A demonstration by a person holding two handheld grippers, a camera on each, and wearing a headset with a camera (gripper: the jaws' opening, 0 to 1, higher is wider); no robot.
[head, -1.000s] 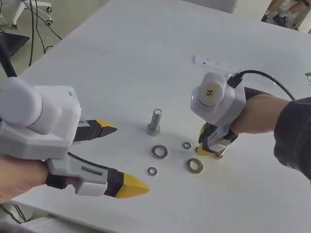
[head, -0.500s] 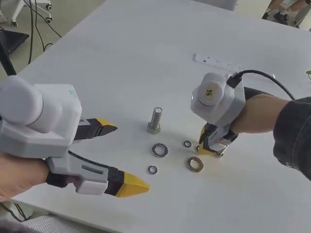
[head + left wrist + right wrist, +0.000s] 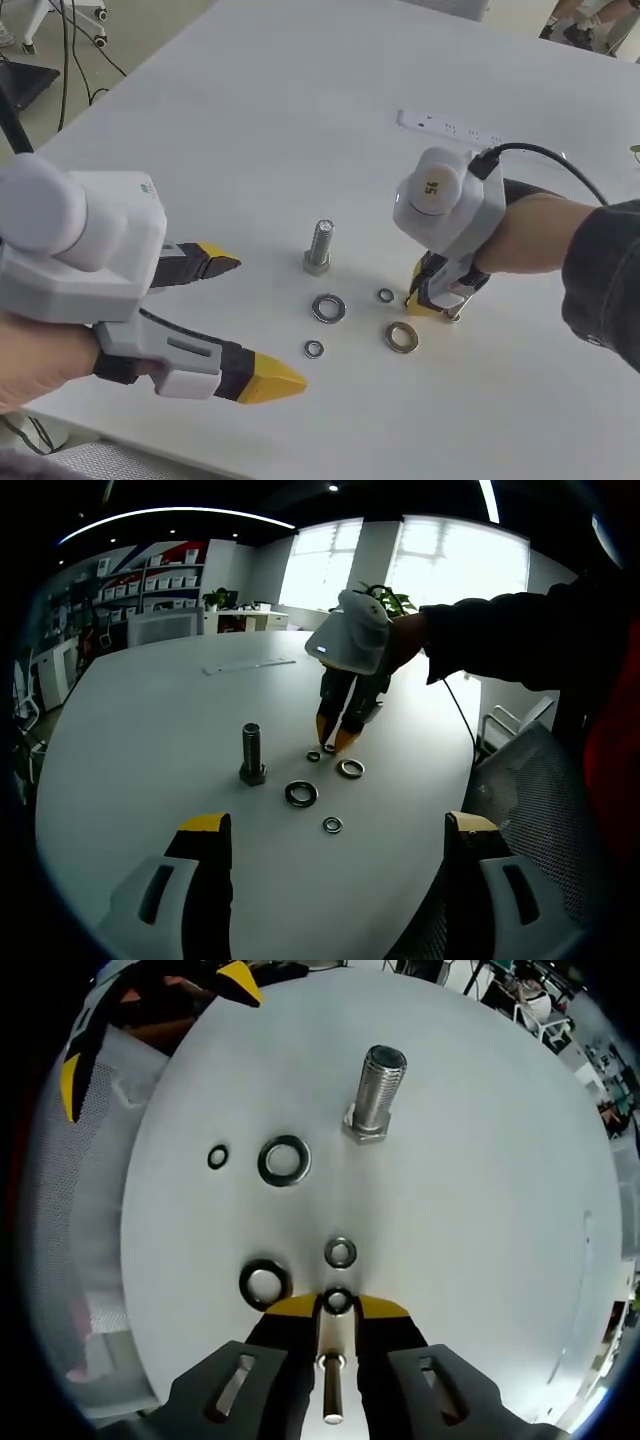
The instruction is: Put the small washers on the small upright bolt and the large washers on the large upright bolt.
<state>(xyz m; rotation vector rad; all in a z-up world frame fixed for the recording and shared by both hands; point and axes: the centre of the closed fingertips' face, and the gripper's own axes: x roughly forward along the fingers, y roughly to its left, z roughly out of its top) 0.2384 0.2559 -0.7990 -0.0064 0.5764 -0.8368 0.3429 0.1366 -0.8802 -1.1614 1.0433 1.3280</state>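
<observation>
Nothing on the white tabletop (image 3: 250,130) has moved since a second ago. Right tool (image 3: 338,1312) stays tip-down, jaws near together round the slim silver small bolt (image 3: 330,1390), which runs along them; clamped or not, can't tell. One small steel ring washer (image 3: 338,1298) sits between its tips, another small washer (image 3: 340,1252) just beyond. Large hex-head steel bolt (image 3: 319,247) stands upright, well apart. Left tool (image 3: 250,322) has jaws wide apart and is farther off.
</observation>
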